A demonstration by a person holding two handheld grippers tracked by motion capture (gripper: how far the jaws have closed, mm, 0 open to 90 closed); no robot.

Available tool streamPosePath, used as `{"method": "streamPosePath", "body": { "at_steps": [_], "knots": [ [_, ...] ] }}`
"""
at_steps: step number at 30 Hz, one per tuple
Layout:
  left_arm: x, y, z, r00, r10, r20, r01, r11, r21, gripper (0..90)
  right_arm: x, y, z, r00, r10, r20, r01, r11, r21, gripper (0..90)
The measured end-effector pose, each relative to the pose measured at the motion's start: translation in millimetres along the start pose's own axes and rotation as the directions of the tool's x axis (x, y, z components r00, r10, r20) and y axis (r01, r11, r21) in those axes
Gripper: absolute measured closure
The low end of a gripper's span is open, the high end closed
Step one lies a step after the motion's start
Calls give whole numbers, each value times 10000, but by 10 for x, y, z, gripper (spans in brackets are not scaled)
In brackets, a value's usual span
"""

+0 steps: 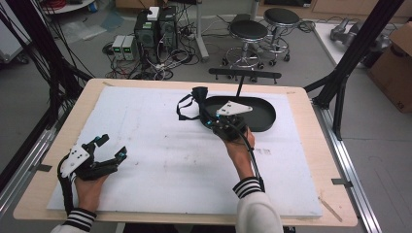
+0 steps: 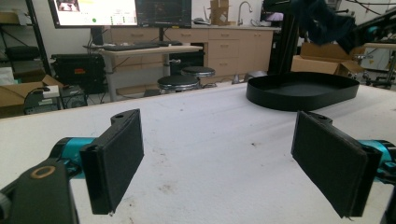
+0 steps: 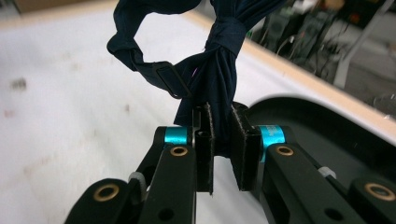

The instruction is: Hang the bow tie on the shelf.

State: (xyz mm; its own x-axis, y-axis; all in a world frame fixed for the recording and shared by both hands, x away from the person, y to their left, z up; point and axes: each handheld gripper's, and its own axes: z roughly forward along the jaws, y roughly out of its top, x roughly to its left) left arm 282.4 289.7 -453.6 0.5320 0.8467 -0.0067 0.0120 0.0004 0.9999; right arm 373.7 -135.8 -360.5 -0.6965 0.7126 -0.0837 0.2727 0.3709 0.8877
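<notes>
The dark navy cloth bundle [image 3: 219, 70] hangs bunched in my right gripper [image 3: 223, 144], pinched between the two black pads [image 3: 245, 149], which stand narrow with the fabric squeezed between them. A band of the same fabric wraps round the bundle above my jaws, and a strap with a flat end [image 3: 140, 60] loops off to one side of it. From the high view the cloth bundle [image 1: 198, 95] sits off the table surface at the near left edge of the black oval tray [image 1: 265, 116], its strap curling down toward the white mat [image 1: 155, 145]. My right gripper [image 1: 214, 119] reaches in just at the tray's left rim, with the grey three-cornered plate [image 1: 233, 108] on top of it and my hand [image 1: 240, 148] behind.

In the right gripper view the tray [image 3: 327, 126] lies below and to the right of my jaws, and the mat [image 3: 65, 121] spreads to the left.

My left gripper [image 1: 111, 148] rests well apart, near the left front corner of the mat, its jaws spread wide with nothing between them. In the left gripper view its pads [image 2: 119, 156] frame bare mat [image 2: 210, 154], with the tray [image 2: 301, 91] farther off.

The mat lies on a light wooden table [image 1: 311, 145]. Beyond the table stand two round stools [image 1: 248, 31] and computer boxes [image 1: 155, 29] amid cables on the floor.
</notes>
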Motion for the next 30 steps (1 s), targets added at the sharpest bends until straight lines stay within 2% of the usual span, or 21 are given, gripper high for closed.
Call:
{"method": "streamPosePath", "body": {
  "at_steps": [2,6,17,20,26,30],
  "knots": [
    [1,0,-1,10000,1,3,-1,10000,12,171,-16,19,-45,9998,174,111,-168,9984,-545,812],
    [0,0,0,10000,7,-1,-7,10000,3,171,-57,30,-108,9979,569,318,-529,9919,-1156,812],
    [-2,0,1,10000,17,-5,-17,10000,4,171,-110,41,-190,9928,735,945,-570,9844,-1665,812],
    [-2,-1,1,10000,20,-9,-20,10000,-4,171,-138,40,-192,9899,885,1104,-679,9816,-1787,812],
    [-1,-1,1,10000,22,-8,-22,10000,-4,171,-201,53,-214,9841,910,1526,-596,9783,-1987,812],
    [-2,0,1,10000,18,3,-18,10000,-4,171,-297,64,-273,9781,1280,1641,-897,9707,-2231,811]
  ]
}}
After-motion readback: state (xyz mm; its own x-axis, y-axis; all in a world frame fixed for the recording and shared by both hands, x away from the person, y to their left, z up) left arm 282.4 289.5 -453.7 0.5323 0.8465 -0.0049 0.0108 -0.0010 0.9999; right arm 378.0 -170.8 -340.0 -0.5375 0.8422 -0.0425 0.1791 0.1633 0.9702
